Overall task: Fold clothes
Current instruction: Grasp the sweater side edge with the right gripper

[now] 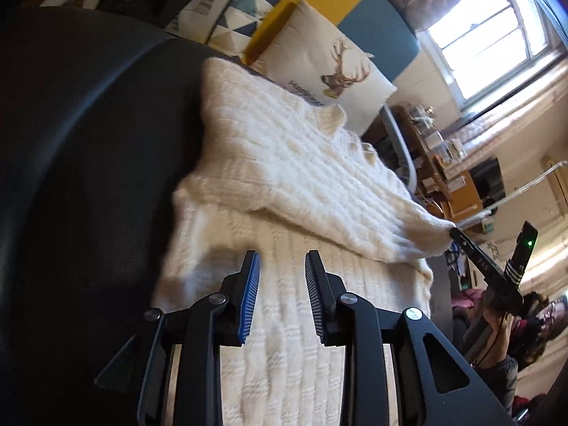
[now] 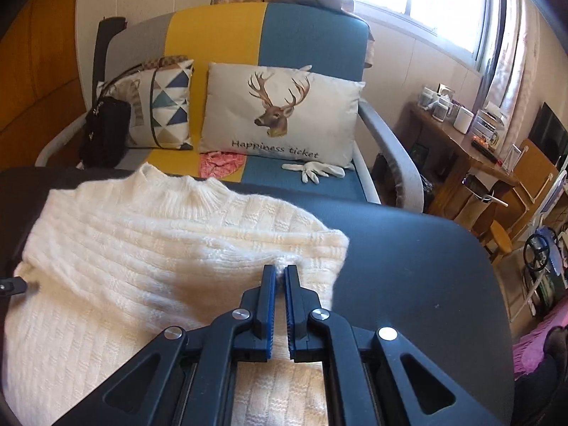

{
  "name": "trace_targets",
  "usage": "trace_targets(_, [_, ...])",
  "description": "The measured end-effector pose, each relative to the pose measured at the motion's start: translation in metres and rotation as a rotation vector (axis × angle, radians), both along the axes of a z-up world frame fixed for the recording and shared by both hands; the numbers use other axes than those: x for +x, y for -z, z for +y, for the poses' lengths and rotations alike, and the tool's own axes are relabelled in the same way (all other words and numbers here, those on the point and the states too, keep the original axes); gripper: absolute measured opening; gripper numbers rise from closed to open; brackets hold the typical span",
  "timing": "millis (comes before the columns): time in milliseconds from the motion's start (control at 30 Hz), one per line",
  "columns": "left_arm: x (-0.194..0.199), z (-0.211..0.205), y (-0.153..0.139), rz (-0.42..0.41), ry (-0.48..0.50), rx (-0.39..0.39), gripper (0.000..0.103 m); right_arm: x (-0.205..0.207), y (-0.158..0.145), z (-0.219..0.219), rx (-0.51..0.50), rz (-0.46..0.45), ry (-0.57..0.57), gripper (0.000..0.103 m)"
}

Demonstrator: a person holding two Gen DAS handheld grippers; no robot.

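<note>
A cream knit sweater (image 1: 284,163) lies on a dark table (image 1: 88,142), its collar toward the sofa. In the right wrist view my right gripper (image 2: 280,269) is shut on a pinch of the sweater (image 2: 142,248) near its right edge, and the fabric rises to the pads in a small peak. From the left wrist view that same gripper (image 1: 454,232) holds a lifted corner, with the cloth folded over the lower part. My left gripper (image 1: 280,259) hovers open over the sweater's lower body with nothing between its fingers. Its tip (image 2: 14,285) shows at the sweater's left edge.
Behind the table (image 2: 408,266) stands a yellow and blue sofa (image 2: 312,35) with a deer cushion (image 2: 280,113), a triangle-pattern cushion (image 2: 167,106), a black bag (image 2: 104,131), a white glove (image 2: 316,172) and a pink cloth (image 2: 220,165). A cluttered wooden desk (image 2: 461,142) is at the right. A person (image 1: 504,337) is at the lower right.
</note>
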State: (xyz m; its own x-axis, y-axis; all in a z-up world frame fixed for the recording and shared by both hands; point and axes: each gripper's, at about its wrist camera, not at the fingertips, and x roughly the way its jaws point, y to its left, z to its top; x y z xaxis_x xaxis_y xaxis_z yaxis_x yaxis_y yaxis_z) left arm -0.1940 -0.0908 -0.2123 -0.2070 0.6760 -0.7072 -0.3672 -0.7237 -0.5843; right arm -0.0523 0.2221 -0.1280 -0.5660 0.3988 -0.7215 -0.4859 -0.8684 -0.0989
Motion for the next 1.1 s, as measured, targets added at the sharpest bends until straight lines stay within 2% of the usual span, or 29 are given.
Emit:
trace_targets(167, [-0.018,0.011,0.004,0.035,-0.032,-0.033,0.029,-0.002,-0.043,-0.005,0.072,0.089,-0.027,0.004])
trace_targets(300, [-0.017,-0.002,0.004,0.069,-0.1,-0.013,0.029,0.001,-0.068,0.004,0.18,0.131,0.031,0.003])
trace_targets(367, [-0.013,-0.008,0.008,0.088,-0.121,-0.029,0.029,-0.001,-0.053,0.025,0.117,0.108,0.07,0.004])
trace_targets(500, [-0.006,-0.007,0.014,0.081,-0.079,-0.049,0.029,-0.007,0.013,0.065,-0.113,0.001,0.125,0.004])
trace_targets(567, [-0.003,-0.006,0.017,0.074,-0.053,-0.053,0.029,0.002,0.035,0.074,-0.261,0.029,0.115,0.006])
trace_targets(633, [-0.004,-0.007,0.015,0.061,-0.048,-0.047,0.029,0.014,0.044,0.089,-0.477,0.147,0.095,0.013])
trace_targets(667, [-0.004,-0.008,0.015,0.053,-0.048,-0.045,0.029,0.017,0.046,0.095,-0.535,0.193,0.095,0.02])
trace_targets(700, [-0.004,-0.01,0.014,0.046,-0.05,-0.043,0.029,0.017,0.048,0.099,-0.569,0.217,0.091,0.024])
trace_targets(800, [-0.004,-0.014,0.016,0.026,-0.063,-0.032,0.029,0.008,0.061,0.11,-0.667,0.211,0.087,0.025])
trace_targets(967, [0.0,-0.015,0.014,0.037,-0.051,-0.048,0.029,-0.003,0.083,0.106,-0.763,0.2,0.036,0.026])
trace_targets(1033, [0.0,-0.014,0.014,0.033,-0.043,-0.05,0.03,-0.007,0.087,0.102,-0.787,0.202,0.011,0.026])
trace_targets(1067, [0.0,-0.014,0.014,0.032,-0.041,-0.05,0.032,-0.012,0.091,0.1,-0.787,0.173,0.013,0.026])
trace_targets(1100, [0.0,-0.014,0.013,0.031,-0.041,-0.05,0.033,-0.016,0.093,0.097,-0.77,0.138,0.019,0.021])
